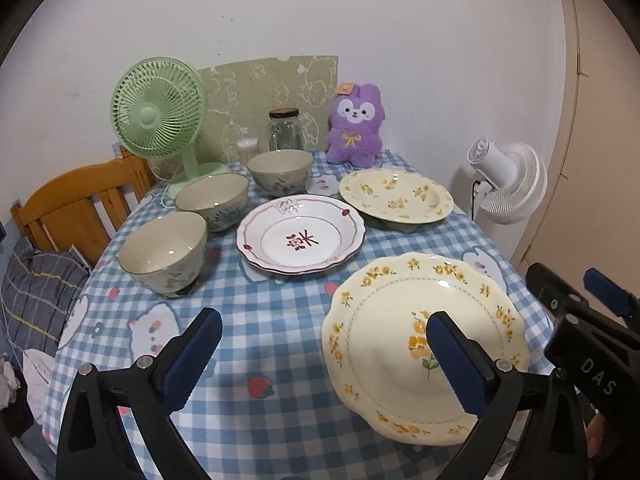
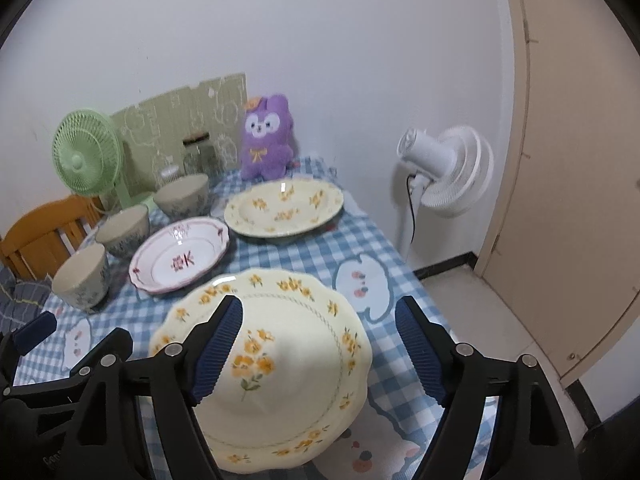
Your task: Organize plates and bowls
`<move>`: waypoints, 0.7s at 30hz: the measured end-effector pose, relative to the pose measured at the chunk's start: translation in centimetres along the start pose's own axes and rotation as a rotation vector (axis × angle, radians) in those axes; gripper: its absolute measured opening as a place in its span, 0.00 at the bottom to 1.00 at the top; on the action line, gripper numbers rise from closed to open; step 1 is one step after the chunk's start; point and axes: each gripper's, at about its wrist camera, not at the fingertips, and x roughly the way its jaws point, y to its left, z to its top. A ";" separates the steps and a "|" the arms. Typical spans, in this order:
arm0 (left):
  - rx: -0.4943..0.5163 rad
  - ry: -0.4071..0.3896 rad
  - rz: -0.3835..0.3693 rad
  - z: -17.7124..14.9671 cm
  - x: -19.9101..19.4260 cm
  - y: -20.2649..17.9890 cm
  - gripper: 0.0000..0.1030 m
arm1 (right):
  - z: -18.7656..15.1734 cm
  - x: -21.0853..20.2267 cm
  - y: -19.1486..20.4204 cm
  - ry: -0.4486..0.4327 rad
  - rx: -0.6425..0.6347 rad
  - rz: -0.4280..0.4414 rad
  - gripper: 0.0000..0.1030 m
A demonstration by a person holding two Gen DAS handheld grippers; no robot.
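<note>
- Blue-and-white checked tablecloth (image 1: 280, 320) covers the table; all crockery sits on it.
- Near yellow-flowered plate (image 1: 400, 360) lies closest to both tools, at the table's near right part. In the left wrist view it sits right of centre, partly behind the right-hand finger of the left gripper (image 1: 324, 356). In the right wrist view it lies beneath the right gripper (image 2: 320, 344), whose left finger overlaps the plate while the other stands over cloth past the rim.
- Far yellow-flowered plate (image 1: 396, 196) rests toward the back right, well apart from both grippers.
- Red-trimmed white plate (image 1: 300, 236) sits mid-table, between the two yellow plates and the bowls.
- Three bowls run in a diagonal on the left: near bowl (image 1: 164, 252), middle bowl (image 1: 212, 200), far bowl (image 1: 280, 170).
- Left gripper: jaws apart, holding nothing, over bare cloth.
- Right gripper: jaws apart, nothing clamped.
- Only the right wrist view shows the door (image 2: 560, 160) and floor; only the left wrist view shows folded bedding (image 1: 36, 292) beside the wooden chair (image 1: 80, 200).
</note>
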 end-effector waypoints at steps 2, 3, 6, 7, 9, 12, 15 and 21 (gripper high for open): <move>0.010 -0.004 0.000 0.2 -0.7 0.2 1.00 | 0.4 -1.0 0.3 -0.032 -0.010 -0.008 0.84; 0.018 -0.010 0.001 0.4 -1.0 0.1 1.00 | 0.6 -1.5 0.4 -0.044 -0.011 -0.009 0.88; 0.040 -0.033 0.008 0.7 -2.0 0.0 1.00 | 1.3 -2.9 0.6 -0.081 -0.006 0.004 0.93; 0.044 -0.041 0.005 0.8 -2.4 0.0 1.00 | 1.5 -3.2 0.7 -0.085 -0.008 0.005 0.93; 0.042 -0.054 -0.005 1.1 -3.0 0.1 1.00 | 2.0 -3.7 0.9 -0.092 -0.009 0.010 0.93; 0.035 -0.074 -0.015 1.6 -3.7 0.3 1.00 | 2.4 -4.5 1.1 -0.101 -0.009 0.010 0.94; 0.032 -0.086 -0.026 2.0 -4.1 0.5 1.00 | 2.8 -5.2 1.4 -0.111 -0.014 0.000 0.95; 0.031 -0.103 -0.036 2.6 -4.5 0.6 1.00 | 3.2 -6.1 1.9 -0.125 -0.027 -0.016 0.96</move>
